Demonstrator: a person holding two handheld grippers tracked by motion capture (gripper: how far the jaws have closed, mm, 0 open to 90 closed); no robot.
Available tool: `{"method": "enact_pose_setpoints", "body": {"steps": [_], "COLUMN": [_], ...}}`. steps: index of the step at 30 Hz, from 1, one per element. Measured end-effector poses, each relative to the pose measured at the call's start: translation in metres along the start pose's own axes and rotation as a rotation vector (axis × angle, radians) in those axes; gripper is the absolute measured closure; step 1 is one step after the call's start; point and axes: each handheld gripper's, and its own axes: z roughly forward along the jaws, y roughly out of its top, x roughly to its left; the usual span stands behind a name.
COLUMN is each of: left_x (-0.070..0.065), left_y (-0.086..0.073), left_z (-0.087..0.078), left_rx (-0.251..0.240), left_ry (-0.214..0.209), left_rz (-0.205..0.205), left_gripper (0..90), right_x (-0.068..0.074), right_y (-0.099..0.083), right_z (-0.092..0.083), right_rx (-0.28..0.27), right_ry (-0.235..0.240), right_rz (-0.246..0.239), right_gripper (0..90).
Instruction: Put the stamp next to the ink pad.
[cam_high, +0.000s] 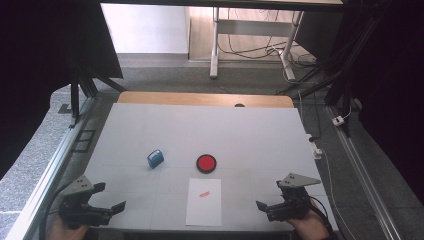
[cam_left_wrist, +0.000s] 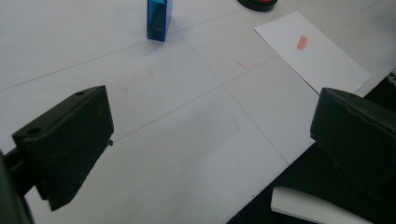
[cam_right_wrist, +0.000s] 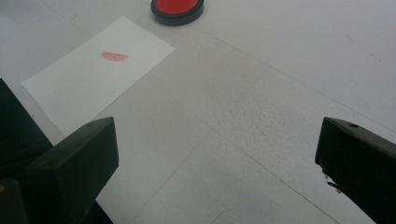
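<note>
Left gripper (cam_high: 112, 197) and right gripper (cam_high: 267, 195) resting at near table (cam_high: 260, 130) edge, jaws spread, gripping nothing. Paper (cam_high: 204, 202) between them showing red imprint (cam_high: 204, 194). Stamp (cam_high: 155, 158) standing beside ink pad (cam_high: 206, 163). Stamping appearing finished; nothing evidently remaining.

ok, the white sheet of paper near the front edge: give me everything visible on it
The sheet of paper is plain white and rectangular, lying flat on the table with its long side running away from the person and its near end close to the front edge. A small red stamp mark sits on its far half. The red ink pad lies just beyond it, apart. Nothing touches the sheet; both grippers are off to the sides.
</note>
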Motion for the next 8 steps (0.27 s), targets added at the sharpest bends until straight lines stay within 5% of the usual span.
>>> {"method": "enact_pose_setpoints", "body": {"steps": [8], "left_x": [-0.0027], "left_y": [0.0017], "left_z": [0.0043], "left_rx": [0.037], "left_ry": [0.028], "left_rz": [0.007], "left_gripper": [0.0], "right_x": [-0.0001], "right_y": [0.0000], "right_z": [0.0008], "right_rx": [0.004], "right_ry": [-0.002], "right_rz": [0.000], "right_gripper": [0.0]}}
